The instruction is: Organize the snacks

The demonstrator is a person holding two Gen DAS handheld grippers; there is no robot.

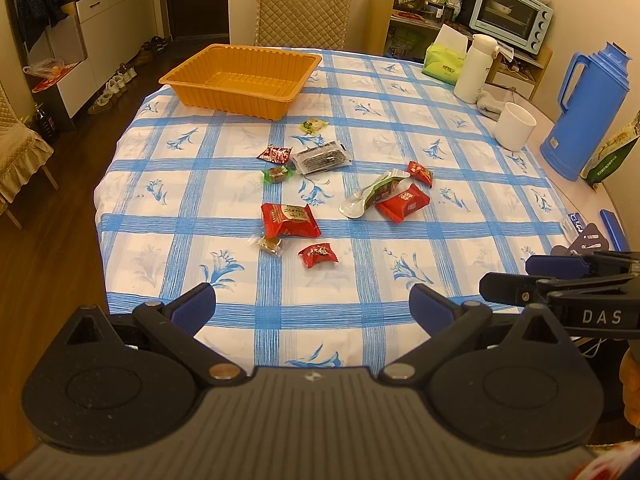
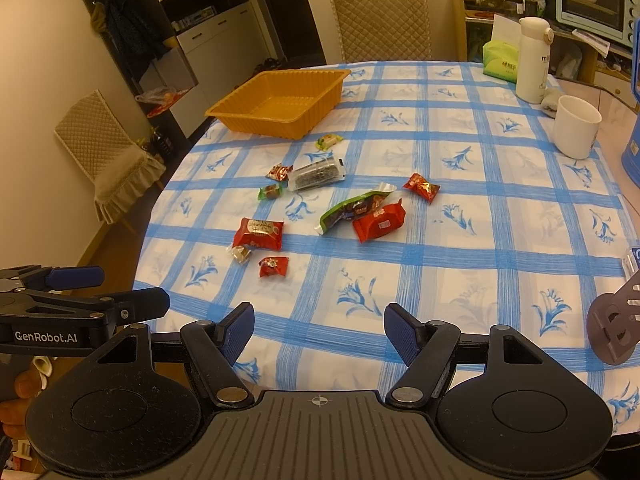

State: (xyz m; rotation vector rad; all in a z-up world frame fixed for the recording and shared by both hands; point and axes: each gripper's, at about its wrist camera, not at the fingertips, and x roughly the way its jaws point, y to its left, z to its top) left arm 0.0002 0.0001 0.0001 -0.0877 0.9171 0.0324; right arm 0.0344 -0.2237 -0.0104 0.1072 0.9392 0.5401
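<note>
Snacks [image 1: 291, 221]: small wrapped packets lie scattered loose near the middle of the table [image 1: 400, 280], on a white cloth with blue checks and blue flower prints. Most wrappers are red; one clear packet [image 1: 320, 158] shows dark contents; one long green pouch [image 2: 352, 207] lies touching a red packet [image 2: 379, 221]. An orange ribbed tray [image 1: 244, 78] sits at the table's far left, holding nothing, apart from the packets. At the right edge: white cup [image 1: 514, 126], white flask [image 1: 476, 68], green tissue pack [image 1: 444, 62], blue thermos jug [image 1: 580, 112]. Room: quilted chair [image 1: 304, 6] behind the table, pale-blue toaster oven [image 1: 510, 14] on a shelf, dark wood floor, shoes along the left cabinets. Left hand-held gripper [image 1: 312, 308] hovers over the near edge, jaws wide apart, nothing between. Right hand-held gripper [image 2: 319, 332] likewise: jaws apart, holding nothing.
</note>
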